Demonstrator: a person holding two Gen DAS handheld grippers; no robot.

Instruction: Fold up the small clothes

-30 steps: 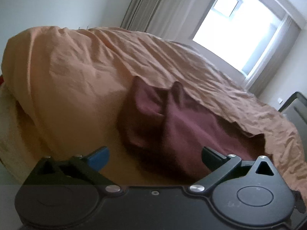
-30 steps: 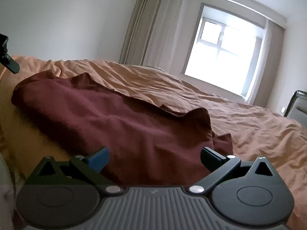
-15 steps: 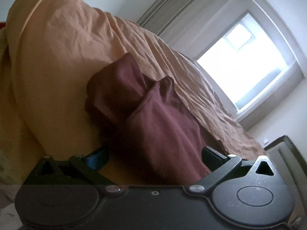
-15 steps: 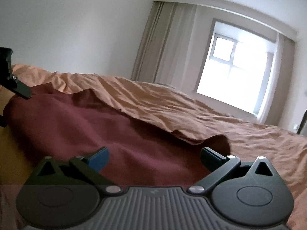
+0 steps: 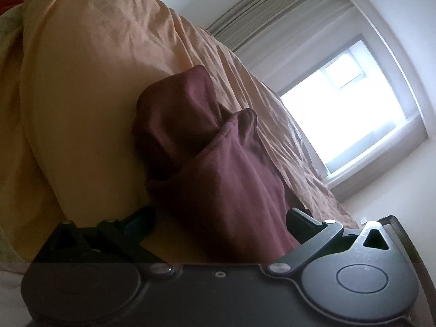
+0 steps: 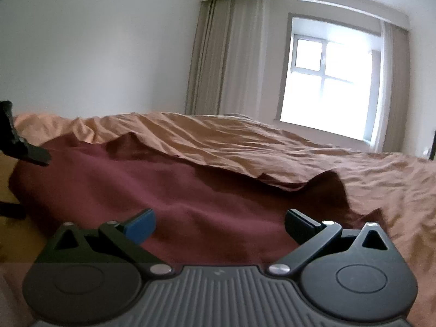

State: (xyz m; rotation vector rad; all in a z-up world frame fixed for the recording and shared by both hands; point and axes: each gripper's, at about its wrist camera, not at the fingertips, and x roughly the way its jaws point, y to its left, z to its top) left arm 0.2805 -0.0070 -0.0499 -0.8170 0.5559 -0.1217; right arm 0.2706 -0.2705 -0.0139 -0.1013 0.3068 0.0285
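A dark maroon garment [image 5: 212, 169] lies rumpled on an orange bedspread [image 5: 90, 90]. In the left wrist view the picture is tilted; the cloth's raised folds stand just ahead of my left gripper [image 5: 220, 218], which is open with the near edge of the fabric between its fingers. In the right wrist view the same garment [image 6: 169, 190] spreads wide and low across the bedspread [image 6: 272, 150]. My right gripper [image 6: 219, 220] is open right over its near hem. The other gripper's black finger [image 6: 30, 154] shows at the far left edge, by the cloth's left end.
The bed fills most of both views, its cover wrinkled. Behind it are a bright window [image 6: 329, 90] and beige curtains [image 6: 218, 60] on a white wall. A dark frame [image 5: 403, 234] sits at the right edge of the left wrist view.
The left gripper has rolled and moved closer to the garment's left end. The right gripper has tipped its view upward and dropped nearer the hem. Both stay open.
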